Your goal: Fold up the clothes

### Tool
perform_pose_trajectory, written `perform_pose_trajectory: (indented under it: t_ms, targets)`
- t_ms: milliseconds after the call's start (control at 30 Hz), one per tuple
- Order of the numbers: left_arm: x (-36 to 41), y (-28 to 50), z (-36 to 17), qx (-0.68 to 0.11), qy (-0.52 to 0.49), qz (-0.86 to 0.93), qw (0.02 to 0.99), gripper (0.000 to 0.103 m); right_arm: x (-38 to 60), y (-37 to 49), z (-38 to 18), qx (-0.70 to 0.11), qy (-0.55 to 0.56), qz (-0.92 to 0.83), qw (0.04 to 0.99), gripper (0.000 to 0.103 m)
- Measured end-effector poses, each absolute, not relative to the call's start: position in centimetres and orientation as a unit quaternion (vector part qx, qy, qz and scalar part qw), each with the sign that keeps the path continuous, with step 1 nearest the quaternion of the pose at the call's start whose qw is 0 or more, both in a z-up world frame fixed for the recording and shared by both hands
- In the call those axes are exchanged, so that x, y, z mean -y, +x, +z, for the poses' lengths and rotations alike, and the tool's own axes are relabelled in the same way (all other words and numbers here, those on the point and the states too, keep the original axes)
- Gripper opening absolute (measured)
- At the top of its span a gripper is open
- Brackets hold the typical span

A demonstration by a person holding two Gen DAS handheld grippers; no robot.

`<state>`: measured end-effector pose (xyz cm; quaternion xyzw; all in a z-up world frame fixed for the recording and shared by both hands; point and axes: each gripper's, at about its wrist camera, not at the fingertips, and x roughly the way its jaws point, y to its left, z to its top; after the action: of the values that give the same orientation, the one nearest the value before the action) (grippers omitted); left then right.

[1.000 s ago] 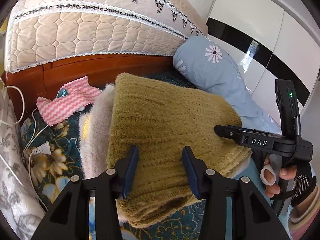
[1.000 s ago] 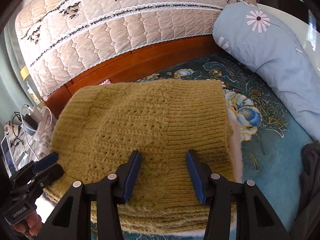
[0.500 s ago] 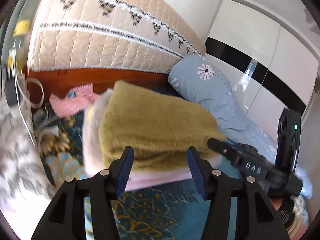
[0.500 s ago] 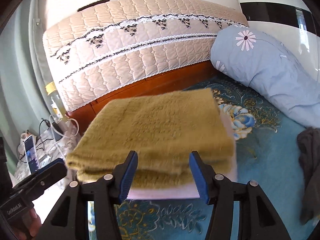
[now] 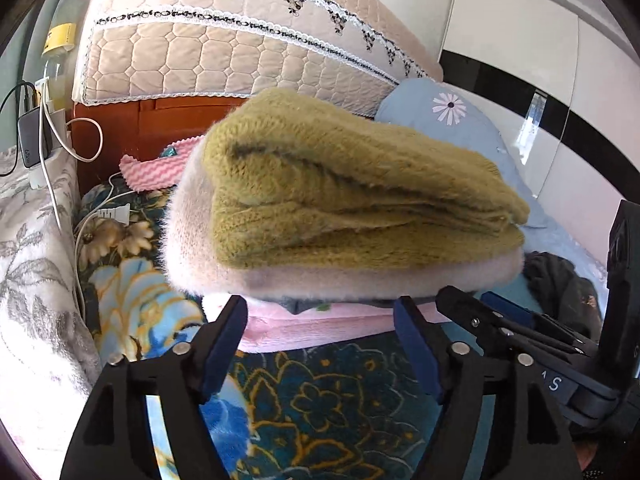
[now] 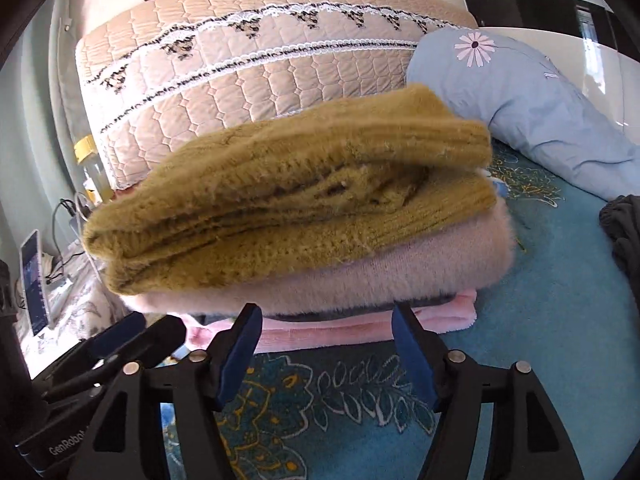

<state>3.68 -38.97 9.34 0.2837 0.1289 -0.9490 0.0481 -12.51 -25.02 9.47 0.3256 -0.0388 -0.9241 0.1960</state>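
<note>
Having drawn back and dropped low from above the folded olive sweater (image 5: 352,200), now lying on the pile, both grippers (image 5: 320,328) (image 6: 326,334) wide open, holding nothing, suggesting this fold finished.

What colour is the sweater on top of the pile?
Olive green knit sweater; the right wrist view shows it best.

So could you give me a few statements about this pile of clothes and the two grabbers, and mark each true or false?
1. The olive knit sweater lies on top of the stack. True.
2. The left gripper is clamped on the sweater. False: its jaws are open and hold nothing.
3. A fluffy pale pink garment lies directly under the sweater. True.
4. The blue pillow sits on top of the stack. False: it lies on the bed behind it.
5. The right gripper is open. True.
</note>
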Motion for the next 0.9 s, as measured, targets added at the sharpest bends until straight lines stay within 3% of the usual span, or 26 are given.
perform_pose_trajectory:
  t_ms: [333,500,900]
  targets:
    - [38.9,2.8,8.1,-0.107,0.283,-0.949,0.088,0.089,24.6,-13.4,6.7,0.045,0.309,-0.932,0.183,0.086]
    - [38.6,3.1,8.2,-0.101,0.277,-0.951,0.097,0.093,23.4,-13.4,6.5,0.059,0.313,-0.935,0.159,0.101]
    - [38.1,3.5,8.0,-0.089,0.265,-0.954,0.11,0.093,24.6,-12.1,7.3,0.007,0.288,-0.95,0.122,0.103]
